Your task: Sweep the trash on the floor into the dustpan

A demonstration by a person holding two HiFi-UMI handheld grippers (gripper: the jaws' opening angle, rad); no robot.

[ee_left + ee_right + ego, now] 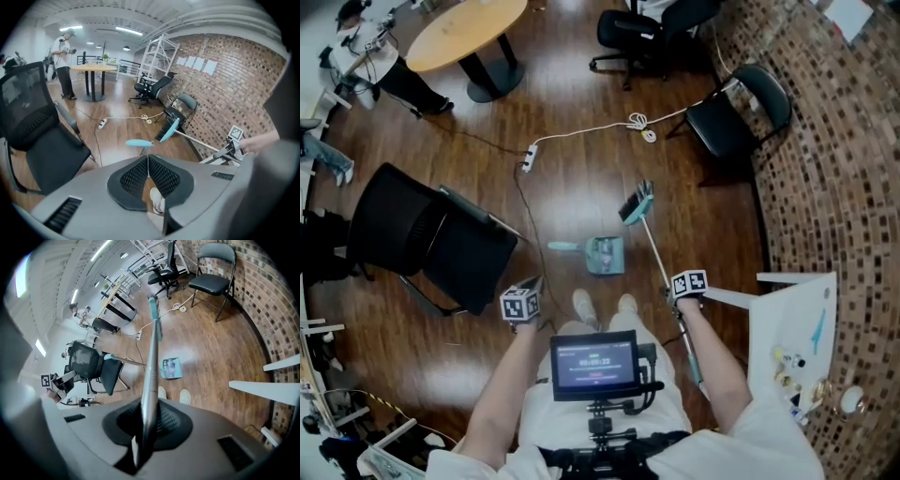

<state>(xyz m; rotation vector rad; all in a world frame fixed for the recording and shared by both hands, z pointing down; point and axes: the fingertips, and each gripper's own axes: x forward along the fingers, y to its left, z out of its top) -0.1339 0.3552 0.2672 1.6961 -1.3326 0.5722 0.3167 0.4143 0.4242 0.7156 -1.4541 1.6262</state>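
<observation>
So the right hand-held gripper (148, 420) is clamped tight on the silver pole of the broom (637, 203). The pole runs straight out between its jaws to the teal brush head, which sits out past the dustpan (606, 255) and a bit to the right. Can't tell if the bristles touch the floor (572, 187). The left hand-held gripper (148, 169) is closed all the way with nothing in it, pads pressed together. The teal grip (139, 143) on top of the dustpan's long handle shows just ahead of its jaws, clear of them. The teal dustpan itself stands on the wood floor just ahead of the person's white shoes (584, 306), roughly between the two grippers in the head view. A few pale bits of trash (170, 367) are lying inside it. A black office chair (431, 239) is just off to its left, a black folding chair (736, 112) is over by the brick wall (834, 169), and a white power strip (529, 157) lies farther out on the floor.
</observation>
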